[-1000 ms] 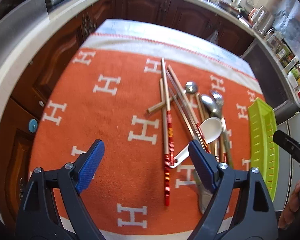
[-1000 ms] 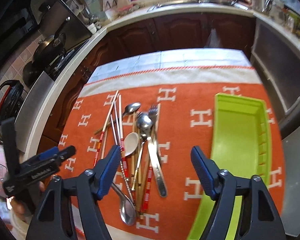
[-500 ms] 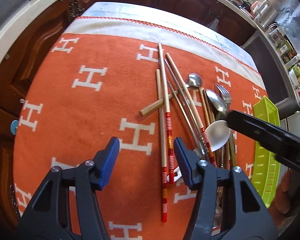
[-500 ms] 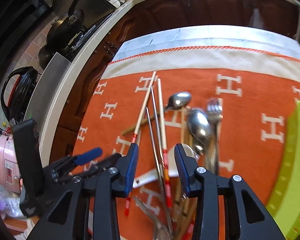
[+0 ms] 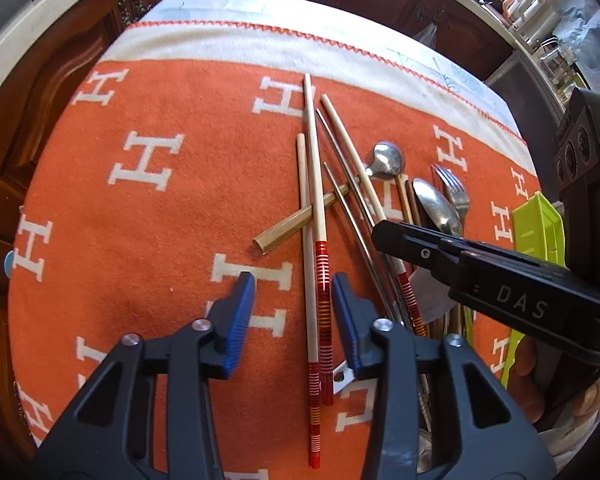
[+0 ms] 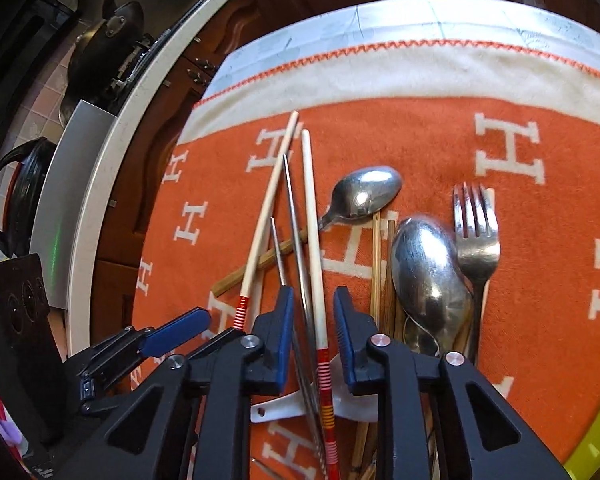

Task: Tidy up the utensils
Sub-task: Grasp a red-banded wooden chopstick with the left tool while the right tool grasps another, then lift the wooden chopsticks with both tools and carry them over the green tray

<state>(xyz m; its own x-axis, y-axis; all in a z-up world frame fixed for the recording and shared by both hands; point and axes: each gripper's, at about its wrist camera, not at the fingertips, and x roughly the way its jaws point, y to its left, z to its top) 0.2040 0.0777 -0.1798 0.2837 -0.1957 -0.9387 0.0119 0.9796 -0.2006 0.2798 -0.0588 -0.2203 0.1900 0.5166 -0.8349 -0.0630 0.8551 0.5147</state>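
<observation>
Over the orange blanket (image 5: 148, 216), both grippers are straddling chopsticks, part-open, gripping nothing: left gripper (image 5: 293, 312) around a red-banded chopstick (image 5: 320, 264); right gripper (image 6: 313, 330) needing to close.

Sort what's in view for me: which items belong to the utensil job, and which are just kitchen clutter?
Job items: red-banded chopsticks, metal chopsticks, bamboo chopstick, steel spoons, fork, white ceramic spoon, green tray.

Lying about: orange blanket, pans on the stove, black kettle.
</observation>
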